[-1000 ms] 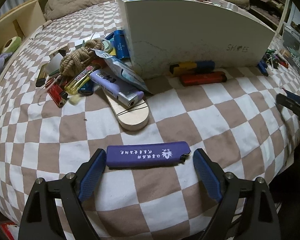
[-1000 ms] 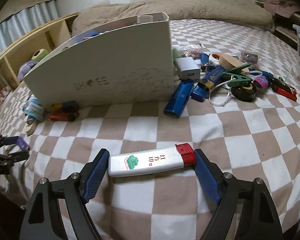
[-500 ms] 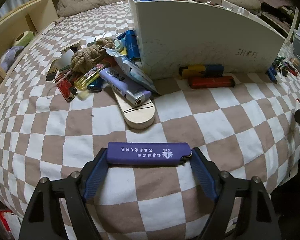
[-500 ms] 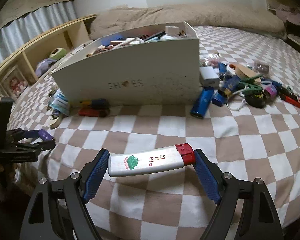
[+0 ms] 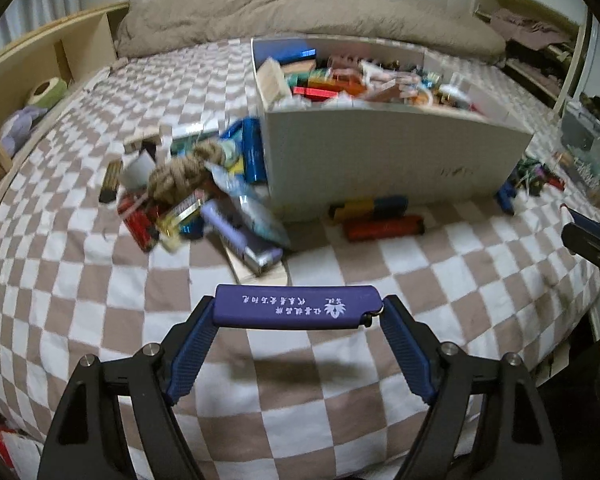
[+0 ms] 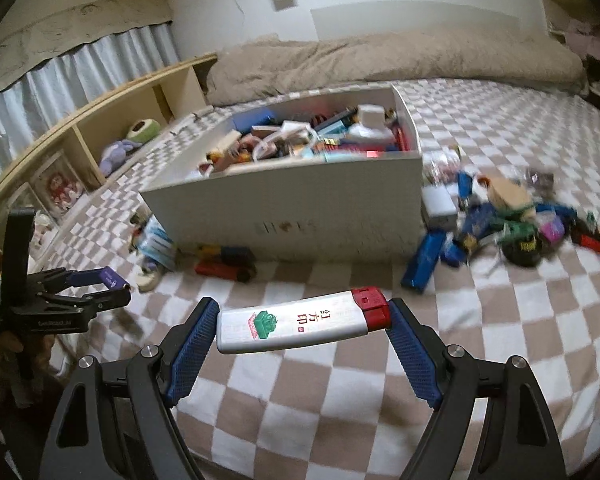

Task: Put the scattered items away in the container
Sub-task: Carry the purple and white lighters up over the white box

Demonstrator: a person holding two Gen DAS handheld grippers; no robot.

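Between my left gripper's (image 5: 298, 316) blue pads sits a purple lighter (image 5: 296, 307), pinched end to end and carried clear of the checkered bed cover (image 5: 100, 280). My right gripper (image 6: 300, 326) does the same with a white lighter (image 6: 302, 320), red cap toward 3 o'clock, its body a little tilted in the clamp. The right view catches the left gripper out at 9 o'clock.

Beyond both, at 12 o'clock, stands the white box (image 5: 380, 156), already heaped with odds and ends. More clutter lies around its foot: a pile with a rope knot (image 5: 184, 174) at 11 o'clock in the left view, a red lighter (image 5: 384, 227) against the front wall, another heap at 2 o'clock in the right view.

As I judge it, each lighter should go well over the front wall before I let go, one hand at a time, aiming for a gap in the heap so nothing bounces out.
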